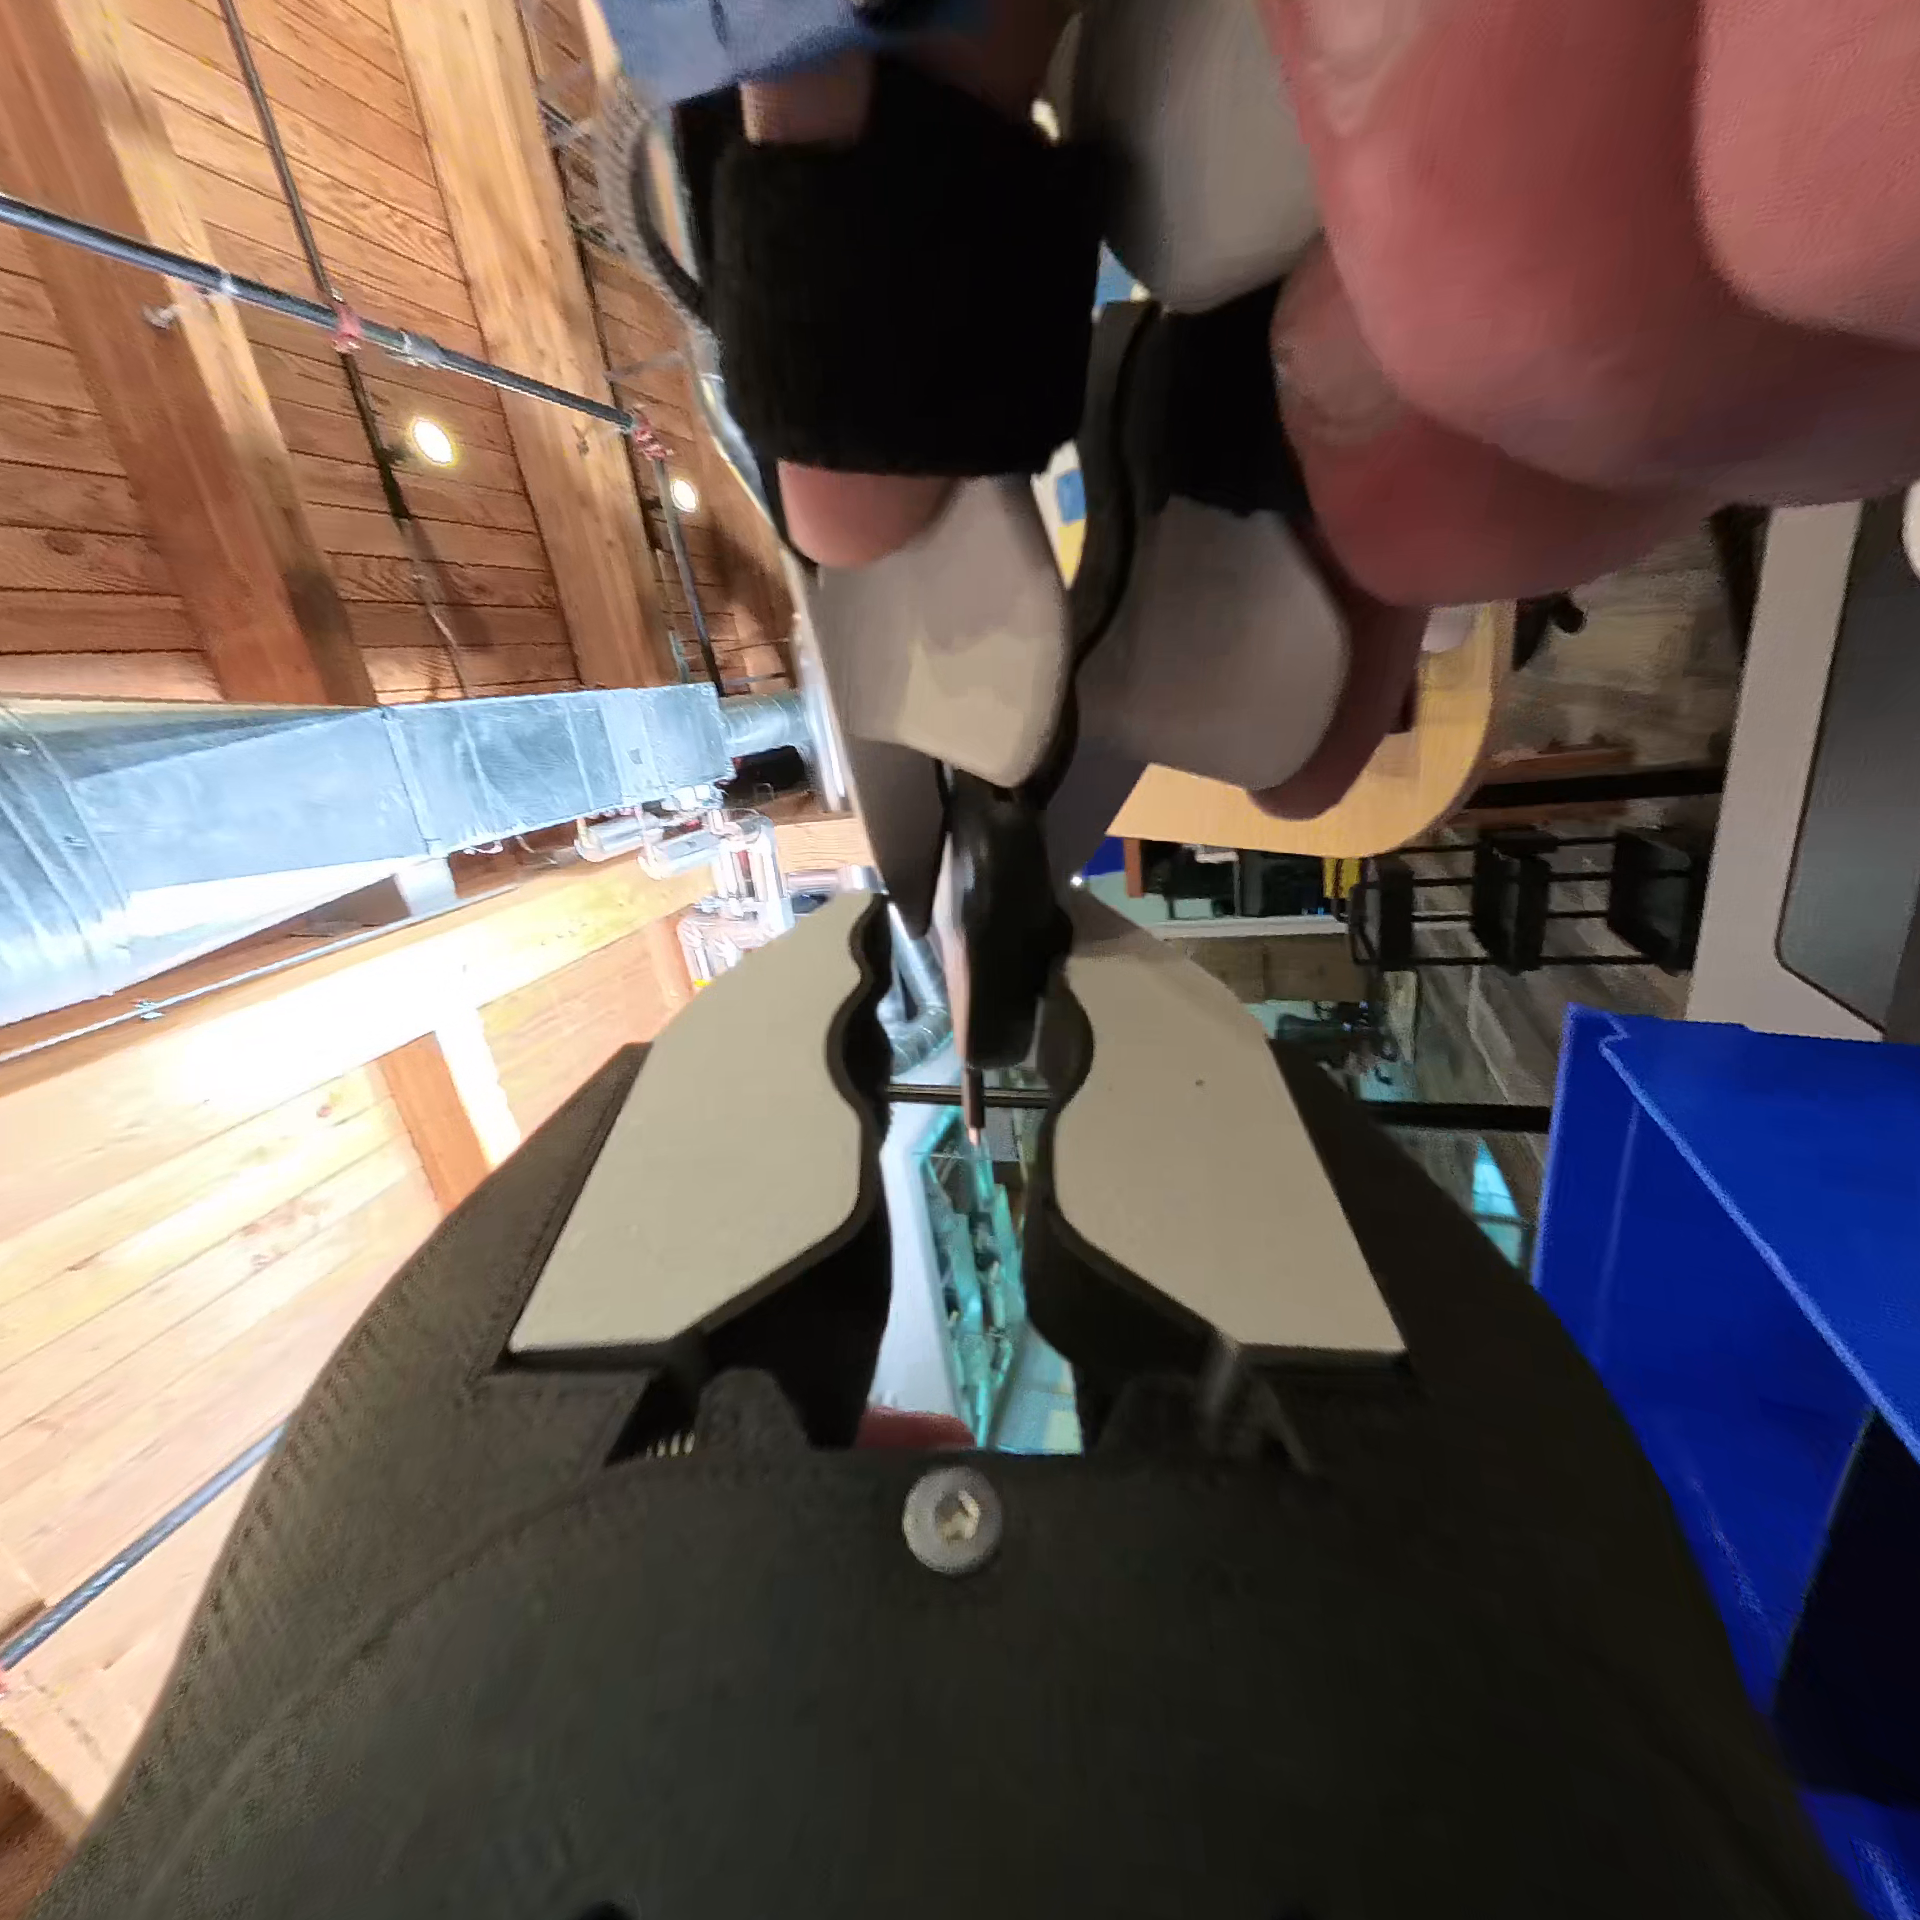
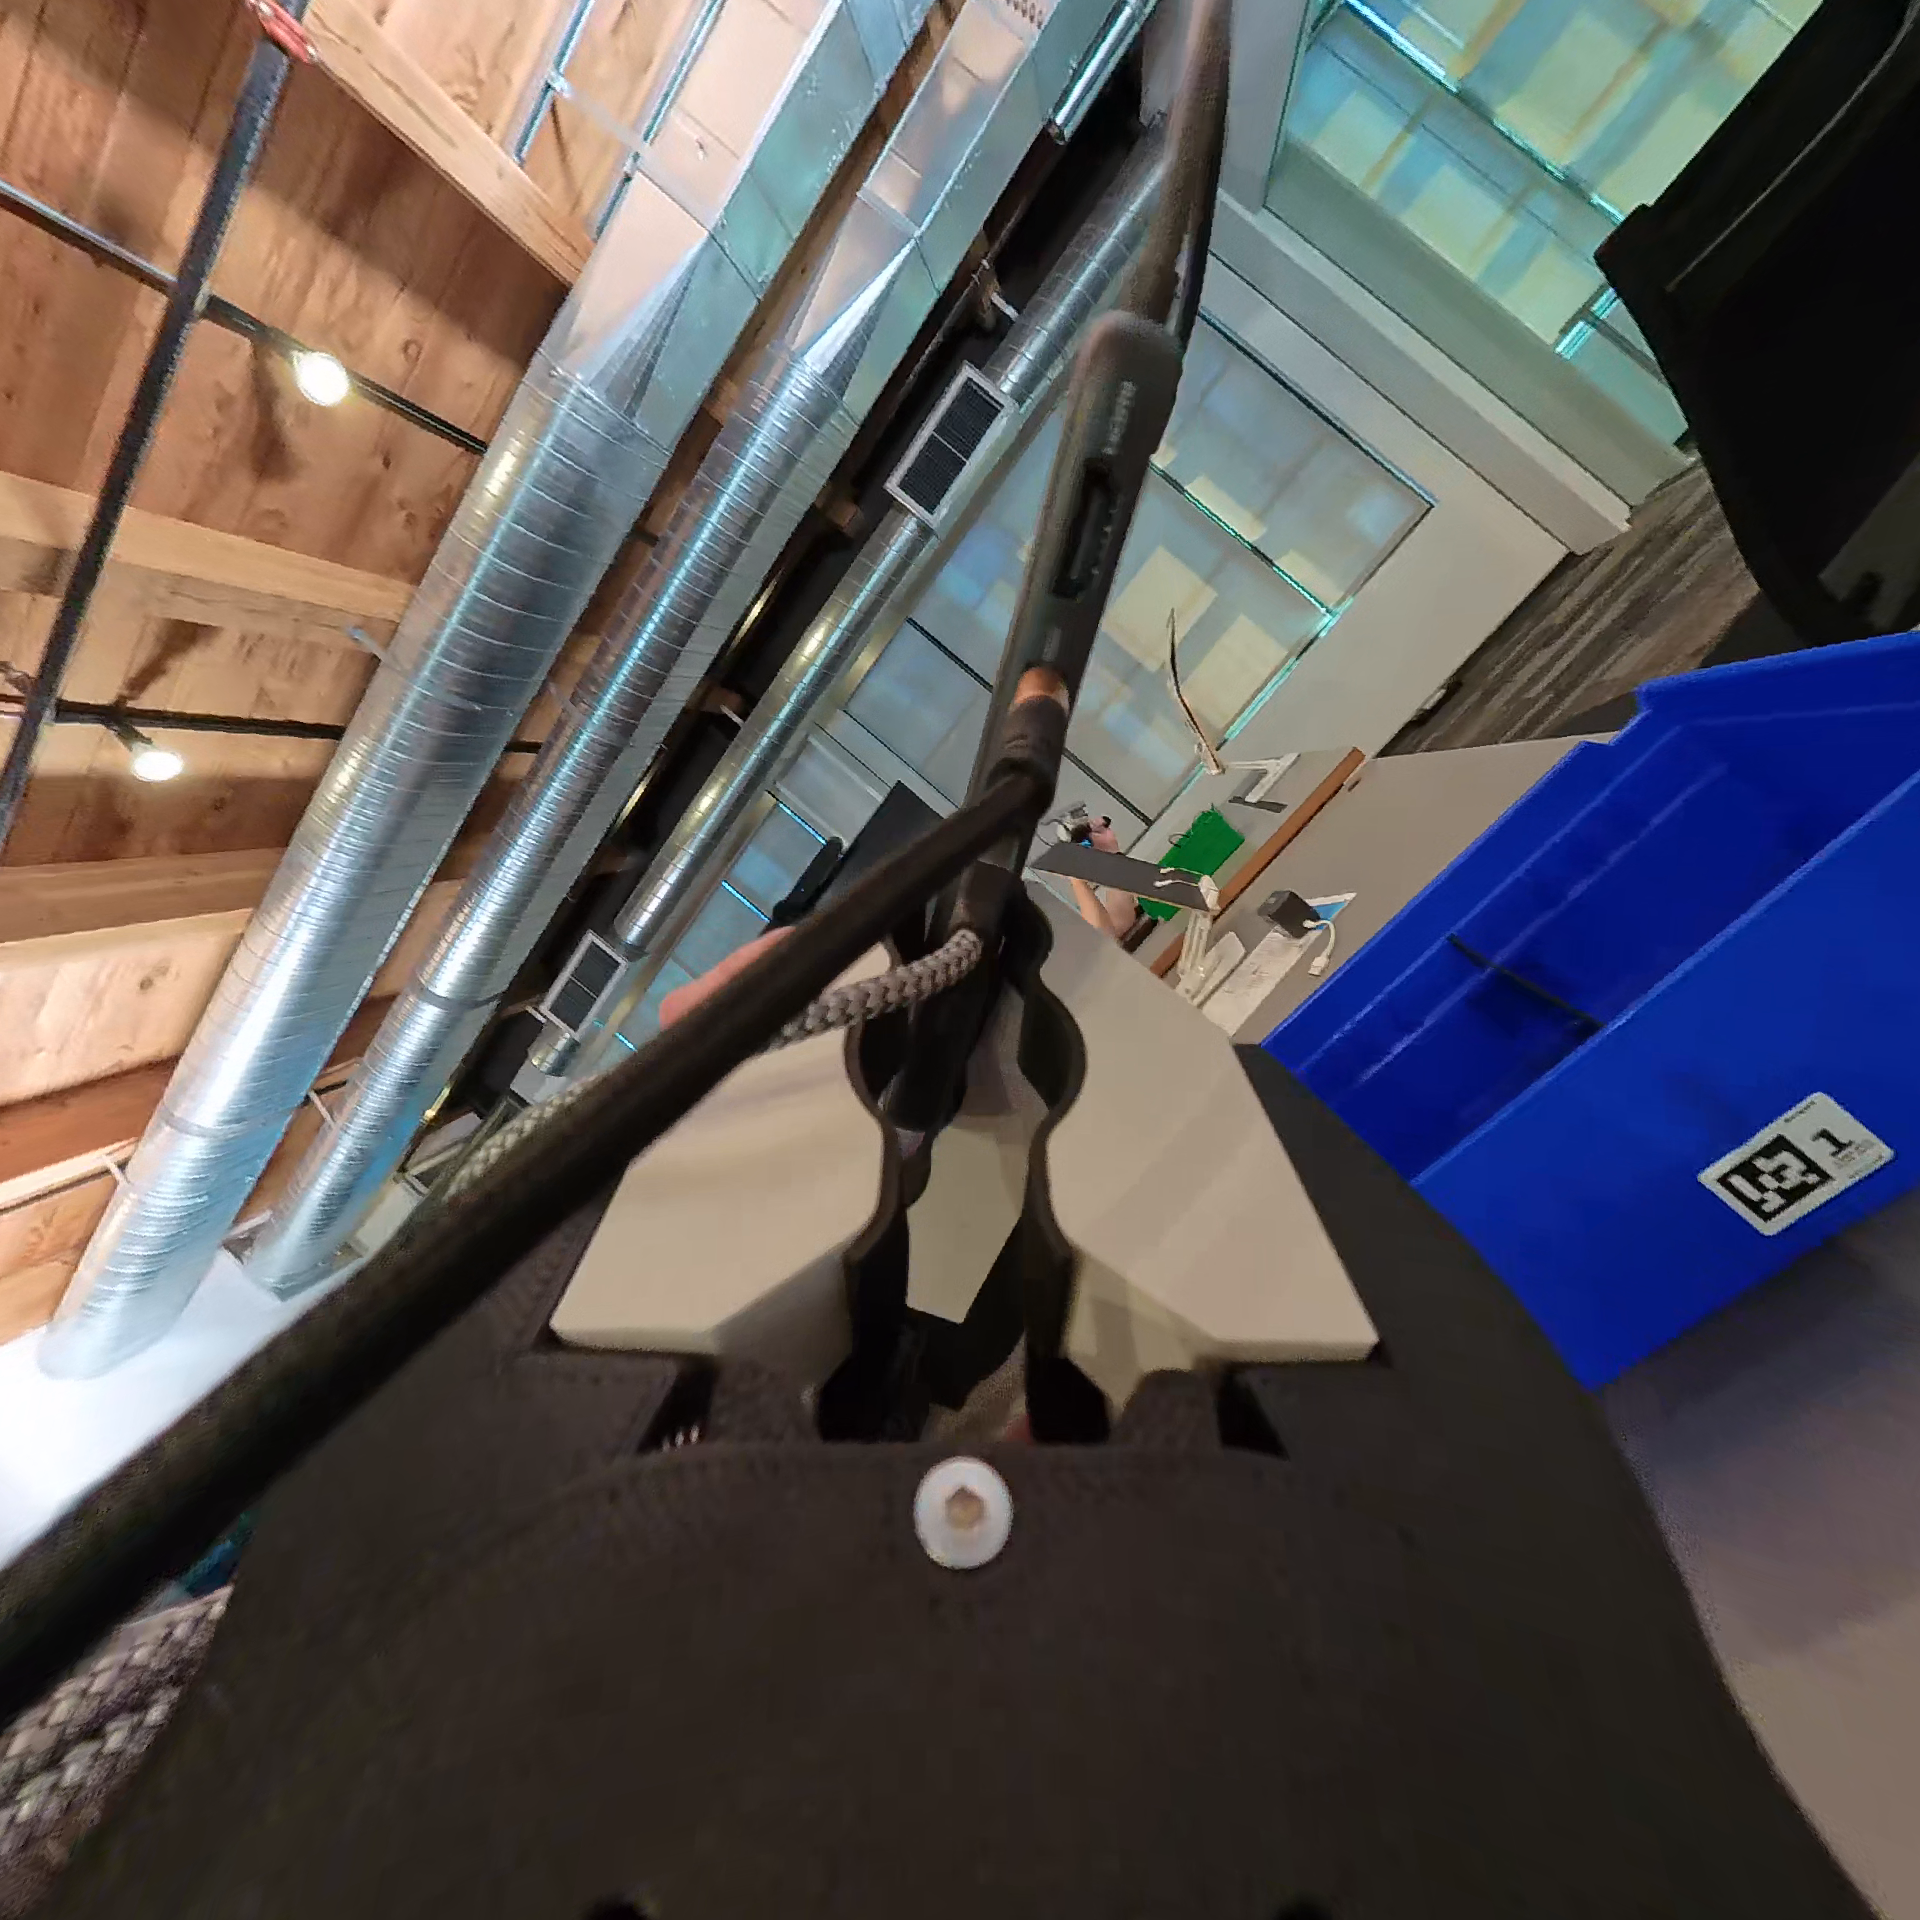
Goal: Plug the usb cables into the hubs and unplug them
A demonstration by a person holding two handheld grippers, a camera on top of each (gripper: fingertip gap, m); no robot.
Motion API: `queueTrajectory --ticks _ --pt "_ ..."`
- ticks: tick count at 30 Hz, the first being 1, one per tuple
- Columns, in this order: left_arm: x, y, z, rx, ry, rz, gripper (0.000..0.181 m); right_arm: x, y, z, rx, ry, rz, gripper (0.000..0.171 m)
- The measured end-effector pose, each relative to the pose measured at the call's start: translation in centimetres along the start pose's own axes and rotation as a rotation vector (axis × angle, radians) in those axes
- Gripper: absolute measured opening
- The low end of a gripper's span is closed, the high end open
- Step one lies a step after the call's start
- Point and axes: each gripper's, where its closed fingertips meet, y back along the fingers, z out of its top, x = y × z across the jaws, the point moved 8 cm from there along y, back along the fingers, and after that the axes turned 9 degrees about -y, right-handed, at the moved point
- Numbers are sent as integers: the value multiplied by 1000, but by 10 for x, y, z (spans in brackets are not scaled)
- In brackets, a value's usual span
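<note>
Clearly both tongs are lifted and point upward, toward wooden ceiling beams and metal ducts. The left tongs [image 1: 966, 966] stand at a narrow gap. Between their tips lies the dark end of the hub [image 1: 997, 935]. It rests against one finger, and on the other side a thin slit of background shows, so they are not pressed together on it.

Facing them from beyond their tips are the right tongs [image 1: 1049, 769], held by a hand [image 1: 1558, 312] with a black sleeve on one finger.

From the right wrist view, the right tongs [image 2: 971, 997] are drawn close on a black piece [image 2: 935, 1070] between the fingers. I cannot tell if this piece is a plug or part of the hub. The hub [image 2: 1081, 520], slim and dark with a slot on its side, goes up and away from the tips. A smooth black cable [image 2: 623, 1122] leaves the near end of the hub, and a grey braided cable [image 2: 883, 997] meets the tips. Both run back along one side of the tongs.

On the other side of the tongs, a blue bin [image 2: 1610, 1039] stands on the grey worktop [image 2: 1766, 1507].
</note>
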Motion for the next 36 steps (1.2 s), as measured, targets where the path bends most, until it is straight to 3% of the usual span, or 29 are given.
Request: queueTrajectory --ticks 1,6,13,17,22,27,30,32,36 --pt "1 2 0 -12 1 24 22 1 0 0 -4 -14 6 13" --pt "3 4 -2 17 6 57 18 4 -2 -3 -32 -48 19 14" --pt "6 6 -3 8 36 -11 12 5 2 6 -26 -3 22 36" --pt "14 2 -17 46 74 -69 13 -4 4 9 50 63 -1 56" --pt "26 4 -40 60 131 -181 13 -9 13 14 173 208 -10 58" --pt "39 13 -61 37 137 -323 13 -2 27 26 186 625 -181 47" --pt "49 21 -65 21 137 -392 13 21 30 27 85 1061 -293 40" --pt "55 27 -63 0 167 -449 13 32 30 19 65 1389 -375 45" --pt "66 37 -50 -69 225 -552 13 38 23 -8 148 1885 -410 40"
